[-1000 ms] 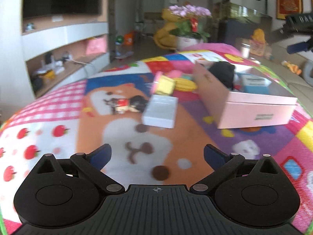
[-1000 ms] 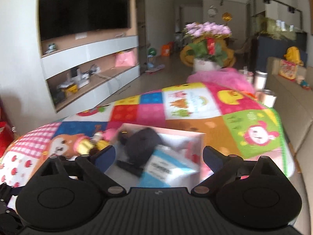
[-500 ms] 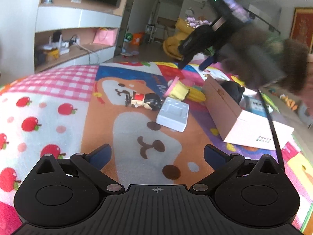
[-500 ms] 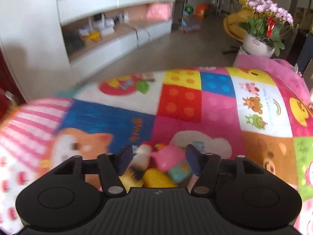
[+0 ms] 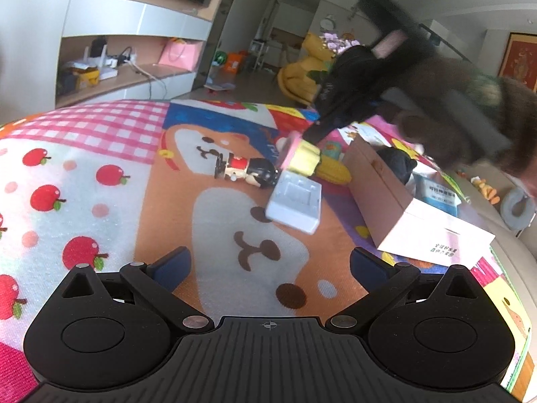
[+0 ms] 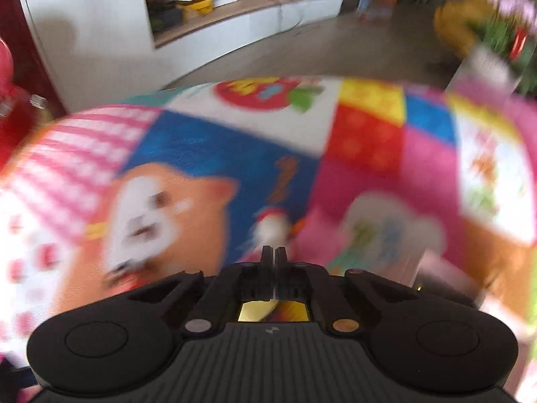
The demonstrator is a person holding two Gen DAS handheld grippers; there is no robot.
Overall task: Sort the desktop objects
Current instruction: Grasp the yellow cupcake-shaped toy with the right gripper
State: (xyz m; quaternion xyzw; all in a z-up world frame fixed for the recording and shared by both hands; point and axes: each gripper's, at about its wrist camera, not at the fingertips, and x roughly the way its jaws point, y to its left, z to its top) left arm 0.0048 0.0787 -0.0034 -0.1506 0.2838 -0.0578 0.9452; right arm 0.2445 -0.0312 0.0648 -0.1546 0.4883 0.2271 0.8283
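Matt printed cloth mat [image 5: 100, 168], glossy plastic figurine [image 5: 246, 173], matt pink cardboard box [image 5: 379, 201].

Left gripper [image 5: 268, 265] gapes over the mat [image 5: 100, 168] — white box [image 5: 295, 203] ahead.

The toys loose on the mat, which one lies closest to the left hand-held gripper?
The white rectangular box; the doll figure and the yellow corn toy lie farther back.

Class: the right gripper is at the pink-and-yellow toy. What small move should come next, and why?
Probably lift the right gripper slightly. Its jaws have just closed at the pink-and-yellow toy beside the corn, yet its wrist view shows nothing between them; a small lift would show whether the toy is held.
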